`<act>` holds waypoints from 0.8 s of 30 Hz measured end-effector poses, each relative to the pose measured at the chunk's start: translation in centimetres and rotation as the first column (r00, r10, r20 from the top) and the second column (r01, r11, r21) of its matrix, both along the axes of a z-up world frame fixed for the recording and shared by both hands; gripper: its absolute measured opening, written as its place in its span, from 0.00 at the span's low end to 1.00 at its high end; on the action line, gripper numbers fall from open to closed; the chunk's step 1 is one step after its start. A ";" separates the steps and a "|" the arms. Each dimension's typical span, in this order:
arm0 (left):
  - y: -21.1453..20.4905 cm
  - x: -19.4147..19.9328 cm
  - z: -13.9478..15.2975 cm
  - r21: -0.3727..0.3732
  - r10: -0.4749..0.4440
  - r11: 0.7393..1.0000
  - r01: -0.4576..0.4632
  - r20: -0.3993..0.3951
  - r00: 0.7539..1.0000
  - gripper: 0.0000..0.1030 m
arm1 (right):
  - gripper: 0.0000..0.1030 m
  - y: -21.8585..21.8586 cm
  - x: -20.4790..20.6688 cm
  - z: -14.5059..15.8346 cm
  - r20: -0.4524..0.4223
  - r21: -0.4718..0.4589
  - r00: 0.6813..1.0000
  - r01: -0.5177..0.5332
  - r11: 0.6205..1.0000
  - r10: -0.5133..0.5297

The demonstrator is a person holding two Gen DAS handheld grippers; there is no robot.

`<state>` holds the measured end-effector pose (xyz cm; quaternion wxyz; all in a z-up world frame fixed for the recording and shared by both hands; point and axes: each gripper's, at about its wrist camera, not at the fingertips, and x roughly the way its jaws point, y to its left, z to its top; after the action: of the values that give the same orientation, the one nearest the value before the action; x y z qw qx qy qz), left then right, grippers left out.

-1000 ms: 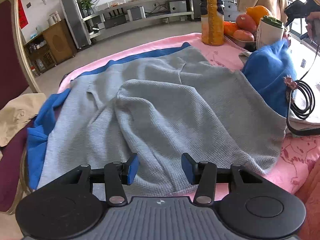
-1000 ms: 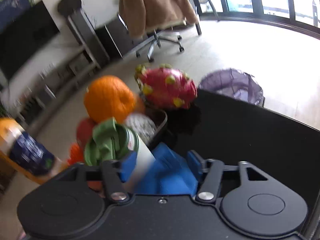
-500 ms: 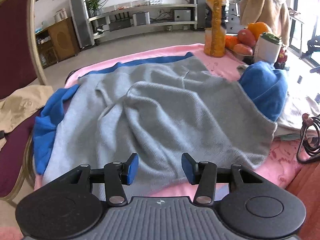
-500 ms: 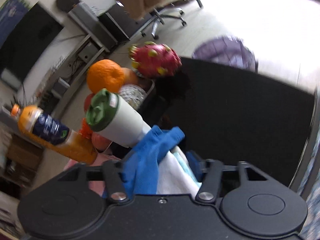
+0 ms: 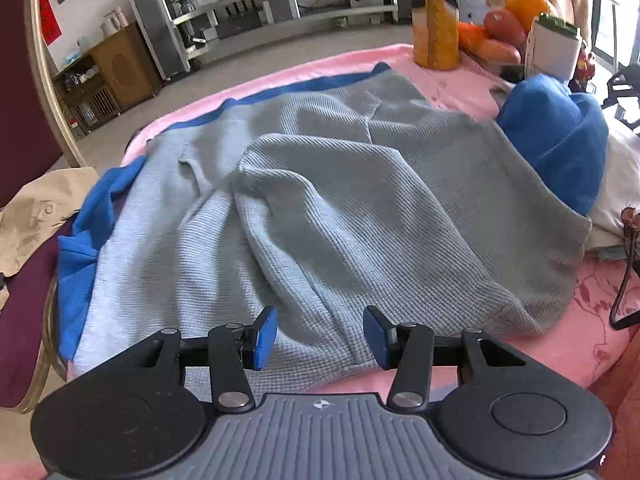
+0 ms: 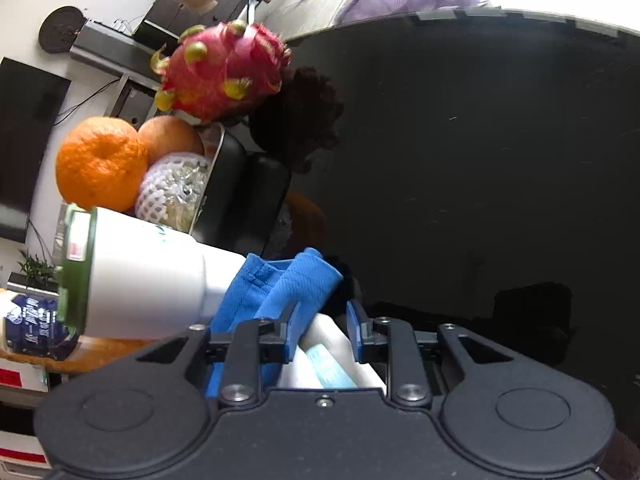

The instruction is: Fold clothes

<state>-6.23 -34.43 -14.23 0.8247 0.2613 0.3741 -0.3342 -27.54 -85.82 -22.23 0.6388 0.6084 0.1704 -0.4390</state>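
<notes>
A grey knit sweater [image 5: 320,200] lies spread and rumpled on the pink-covered table [image 5: 592,344]. A blue garment [image 5: 556,144] lies under it, showing along the far and left edges and bunched at the right. My left gripper [image 5: 320,336] hovers open just above the sweater's near hem with nothing between its fingers. My right gripper [image 6: 324,330] is low over the blue garment's bunched end [image 6: 280,284], beside a white tumbler [image 6: 148,280]. Its jaws are closing; the blue cloth lies against the left finger and a folded white cloth [image 6: 320,356] shows in the gap.
A fruit bowl with an orange [image 6: 100,164] and a dragon fruit [image 6: 224,72] stands behind the tumbler. An orange juice bottle [image 5: 436,20] stands at the table's far side. A dark red chair [image 5: 20,120] with beige cloth is on the left. A black cable [image 5: 624,300] lies at the right.
The right gripper has dropped and rolled toward the blue cloth beside the tumbler, and its jaws have narrowed. The left gripper's view pulled back and returned; its opening is unchanged.
</notes>
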 end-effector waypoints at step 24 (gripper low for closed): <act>0.9 -0.9 1.0 -0.028 0.006 1.000 -0.006 0.003 1.000 0.46 | 0.28 2.7 -0.7 4.4 -0.005 -0.045 0.999 -0.047 0.998 0.046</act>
<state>-7.09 -33.55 -13.26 0.8299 0.2492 0.3688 -0.3364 -28.25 -83.13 -17.87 0.6621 0.5888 0.1758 -0.4290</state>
